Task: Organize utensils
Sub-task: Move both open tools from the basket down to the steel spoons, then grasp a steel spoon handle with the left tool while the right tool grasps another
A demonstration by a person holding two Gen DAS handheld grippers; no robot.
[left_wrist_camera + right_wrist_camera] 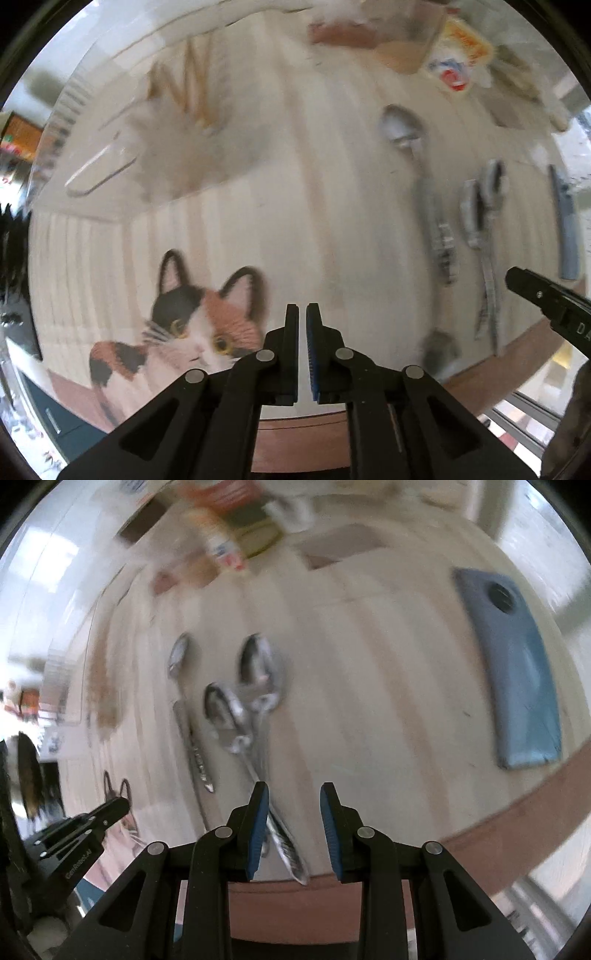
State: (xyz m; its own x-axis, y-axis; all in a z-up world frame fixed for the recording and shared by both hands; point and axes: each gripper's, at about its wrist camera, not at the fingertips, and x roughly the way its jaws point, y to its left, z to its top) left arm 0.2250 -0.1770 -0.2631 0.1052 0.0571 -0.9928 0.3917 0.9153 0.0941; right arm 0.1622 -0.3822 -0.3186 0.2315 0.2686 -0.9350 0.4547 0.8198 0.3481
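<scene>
A: Currently, left gripper (301, 314) is seen nearly closed, nothing between the pads, above the cat-print mat (207, 325). Right gripper (294, 805) is partly open, empty, hovering over the handle ends of the spoons (236, 709).

B: Noted. Spoons are piled right of the cat print, overlapping; a clear tray with chopsticks (195, 88) is seen beyond it.

A: One handle should be straddled squarely before closing. The crossed pair is best avoided, otherwise two may be lifted.
</scene>
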